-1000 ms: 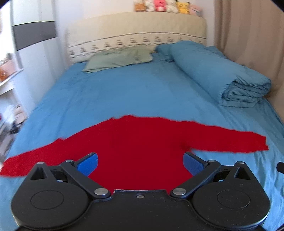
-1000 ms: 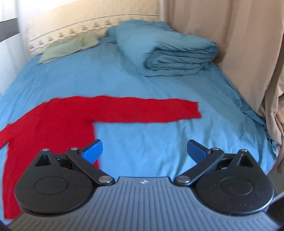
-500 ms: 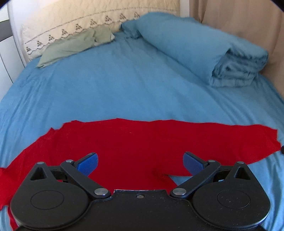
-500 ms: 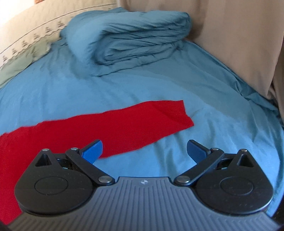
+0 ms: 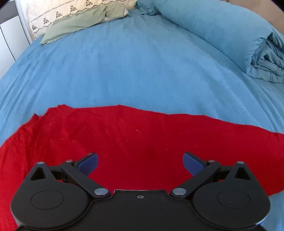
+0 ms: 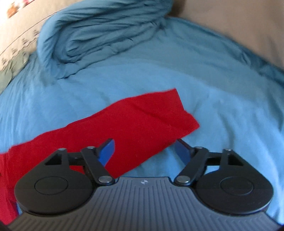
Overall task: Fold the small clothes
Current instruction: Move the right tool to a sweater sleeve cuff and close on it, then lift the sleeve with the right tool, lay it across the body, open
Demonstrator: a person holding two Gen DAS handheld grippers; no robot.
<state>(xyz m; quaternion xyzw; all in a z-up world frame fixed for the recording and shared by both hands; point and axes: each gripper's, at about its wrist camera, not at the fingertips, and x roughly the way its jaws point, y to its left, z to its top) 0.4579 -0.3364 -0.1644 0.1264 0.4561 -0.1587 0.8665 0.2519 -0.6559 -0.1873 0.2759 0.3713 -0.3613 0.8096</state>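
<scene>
Blue-padded fingers (image 6: pixel 106 152) of both grippers spread apart, right's just narrowing, over flat fuzzy red garment (image 5: pixel 134 140).

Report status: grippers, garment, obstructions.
Left gripper open over red garment. Right gripper open, jaws just closing around sleeve. Nothing obstructing.

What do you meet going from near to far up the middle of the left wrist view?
Left gripper, jaws open → red garment spread flat → bare blue bedsheet → green pillow at the head of the bed → patterned headboard.
</scene>
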